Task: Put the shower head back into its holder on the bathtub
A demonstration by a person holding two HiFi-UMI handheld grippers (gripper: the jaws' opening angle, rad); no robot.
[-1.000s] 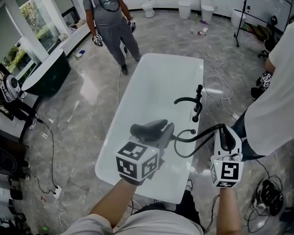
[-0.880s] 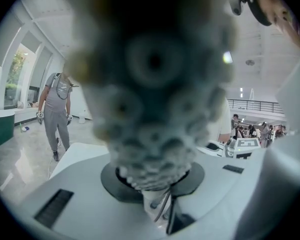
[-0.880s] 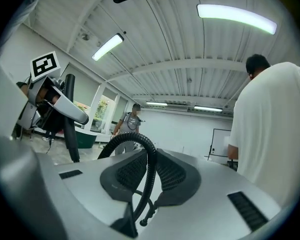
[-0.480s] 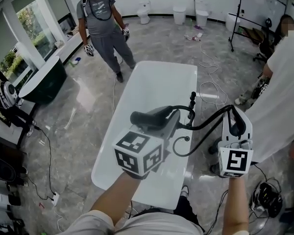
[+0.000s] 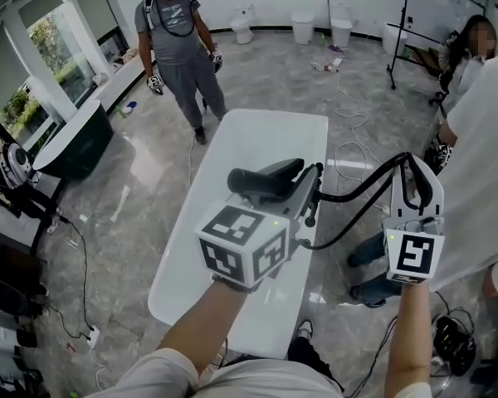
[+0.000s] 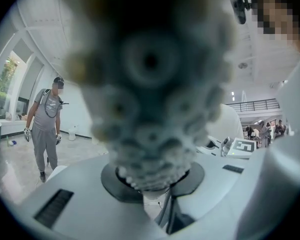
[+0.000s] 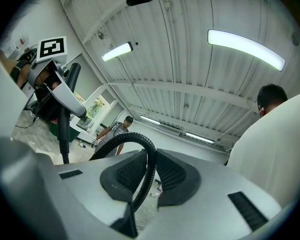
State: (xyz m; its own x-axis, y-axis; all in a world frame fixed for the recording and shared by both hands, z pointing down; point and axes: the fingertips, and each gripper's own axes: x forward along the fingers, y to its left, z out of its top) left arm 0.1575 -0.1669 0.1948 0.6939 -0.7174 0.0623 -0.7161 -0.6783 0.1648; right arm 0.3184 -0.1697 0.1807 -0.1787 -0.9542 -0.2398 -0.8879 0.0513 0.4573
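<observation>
the left gripper [image 5: 292, 196] has its jaws half shut on the black shower head [image 5: 261, 181], up high over the white bathtub [image 5: 257, 135]. the right gripper [image 5: 412, 191] pinches the black hose [image 5: 357, 194]. putting it in the holder is not done yet.

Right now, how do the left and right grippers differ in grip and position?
The left gripper is shut on the shower head; the right gripper is shut on the black hose. The left gripper is over the bathtub; the right gripper is past its right edge, over the floor. The right gripper's view tilts toward the ceiling; the left gripper's looks level. Both clamp parts of one shower set.
</observation>
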